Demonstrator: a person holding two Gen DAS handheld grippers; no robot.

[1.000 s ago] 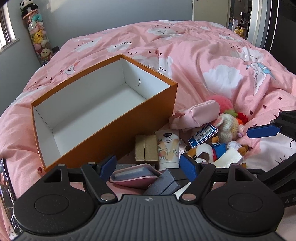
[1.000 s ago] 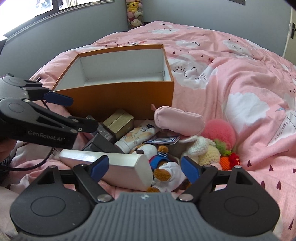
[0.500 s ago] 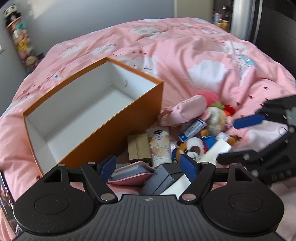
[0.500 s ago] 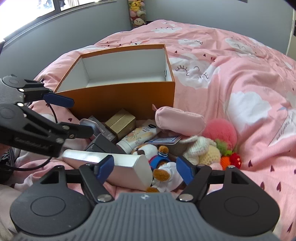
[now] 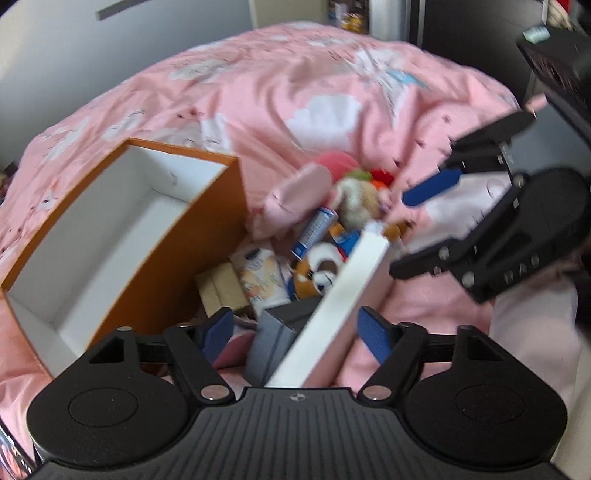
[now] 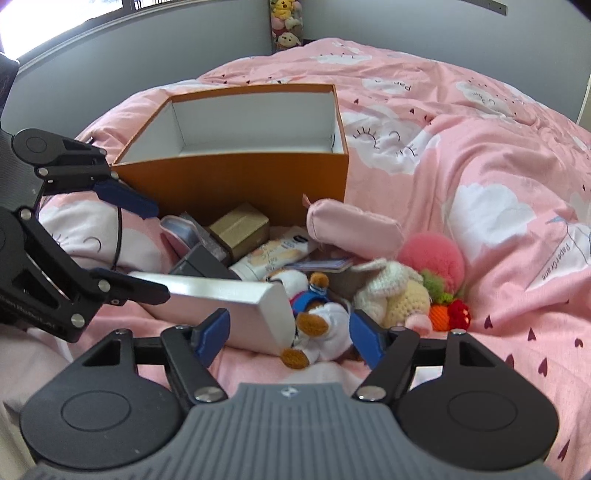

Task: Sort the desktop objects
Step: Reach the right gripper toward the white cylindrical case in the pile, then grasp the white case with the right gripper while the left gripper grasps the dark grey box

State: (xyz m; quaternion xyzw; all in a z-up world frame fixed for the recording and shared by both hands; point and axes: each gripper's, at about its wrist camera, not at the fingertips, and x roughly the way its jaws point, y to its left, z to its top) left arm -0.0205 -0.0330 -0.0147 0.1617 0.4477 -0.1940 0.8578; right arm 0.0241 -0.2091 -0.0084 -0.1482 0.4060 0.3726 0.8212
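Fingers (image 5: 373, 334) of left gripper (image 5: 295, 332) closing around long white box (image 5: 332, 306), not yet gripping; right gripper (image 6: 288, 332) unclenched, holding nothing; first pick; next, clamp, carry into orange box (image 6: 236, 177).

A pink duvet (image 6: 480, 155) printed with white clouds, sleepy-eye motifs and small dark hearts covers the bed from edge to edge, rumpled into soft folds. Against the grey wall (image 6: 406, 33) behind it hangs a column of stuffed toys (image 6: 286, 22), with a bright window (image 6: 55, 22) off to one side. In the left wrist view, blurred dark furniture (image 5: 461, 40) stands beyond the bed.
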